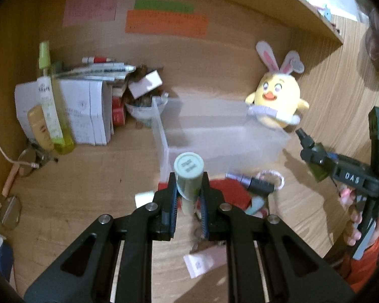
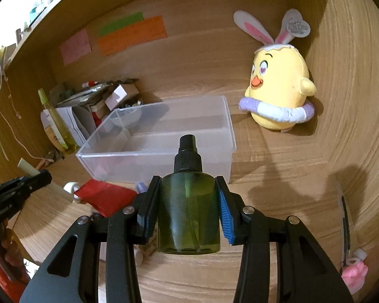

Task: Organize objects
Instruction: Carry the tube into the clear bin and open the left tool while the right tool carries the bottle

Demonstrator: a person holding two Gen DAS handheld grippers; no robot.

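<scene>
My left gripper [image 1: 188,189] is shut on a pale green capped tube [image 1: 188,174], held above the desk just in front of the clear plastic box [image 1: 222,136]. My right gripper [image 2: 188,186] is shut on a dark green spray bottle [image 2: 188,214] with a black pump top, held in front of the same box [image 2: 154,149], whose inside looks empty. The right gripper with its bottle [image 1: 315,161] shows at the right of the left wrist view. The left gripper with its tube [image 2: 25,168] shows at the left of the right wrist view.
A yellow chick plush [image 2: 278,88] stands right of the box. A red pouch [image 2: 103,197] and small items lie in front of it. A yellow-green spray bottle [image 1: 53,106], papers and cartons [image 1: 86,106] stand at the left. A pink toy [image 2: 355,275] lies at the right.
</scene>
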